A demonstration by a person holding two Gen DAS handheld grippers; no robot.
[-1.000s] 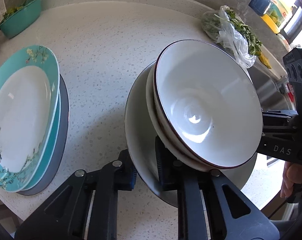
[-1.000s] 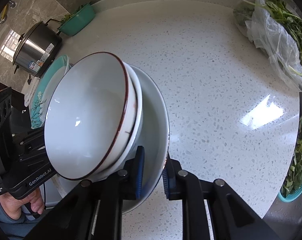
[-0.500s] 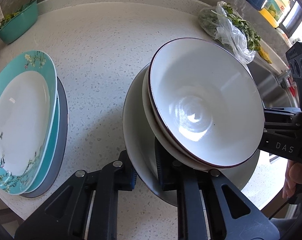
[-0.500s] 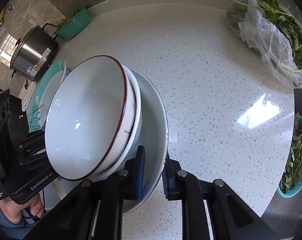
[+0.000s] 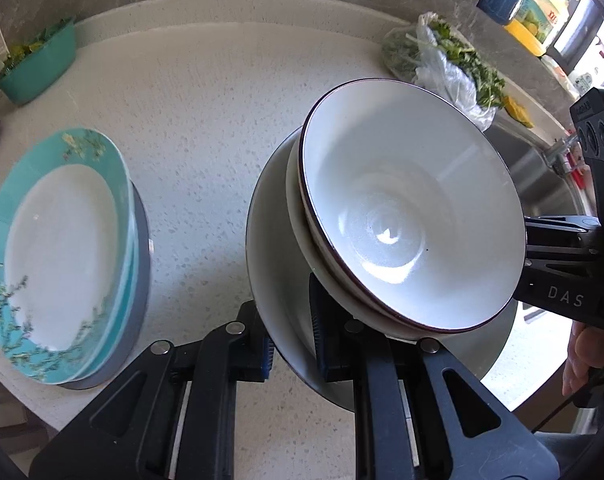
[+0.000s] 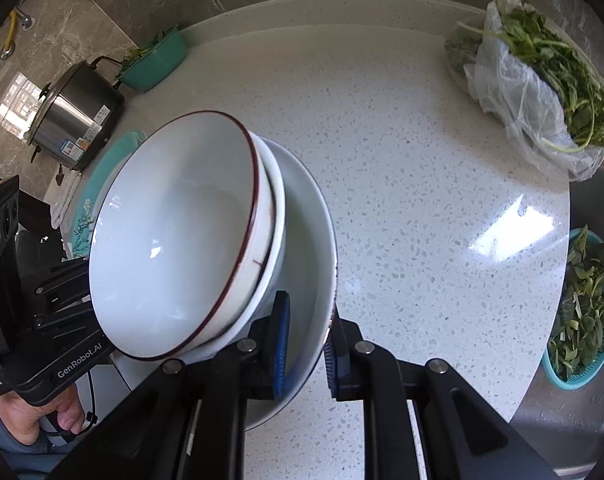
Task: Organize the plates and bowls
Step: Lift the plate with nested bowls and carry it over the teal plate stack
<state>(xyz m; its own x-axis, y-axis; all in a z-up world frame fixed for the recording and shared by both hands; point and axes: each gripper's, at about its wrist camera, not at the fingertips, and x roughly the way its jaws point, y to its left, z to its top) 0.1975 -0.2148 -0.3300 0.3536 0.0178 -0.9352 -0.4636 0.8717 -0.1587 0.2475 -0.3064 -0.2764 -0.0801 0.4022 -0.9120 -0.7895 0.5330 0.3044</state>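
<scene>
Two nested white bowls with dark red rims (image 5: 402, 208) (image 6: 173, 240) sit in a large white plate (image 5: 269, 248) (image 6: 310, 248), which is held in the air above the speckled counter. My left gripper (image 5: 291, 340) is shut on the plate's near rim in the left wrist view. My right gripper (image 6: 306, 350) is shut on the opposite rim. Each view shows the other gripper's black body (image 5: 562, 280) (image 6: 41, 320) across the bowls, with a hand below it. A stack of teal flowered plates (image 5: 57, 248) (image 6: 93, 192) on a grey plate lies to the left on the counter.
A plastic bag of greens (image 5: 442, 56) (image 6: 534, 80) lies at the counter's far right. A teal basin (image 5: 37, 68) (image 6: 157, 60) and a steel cooker (image 6: 69, 116) stand at the back left. A teal colander of leaves (image 6: 582, 312) sits in the sink (image 5: 542, 168).
Both grippers have risen together with the plate and bowls, and the counter and teal plates look farther below. Both grips are unchanged.
</scene>
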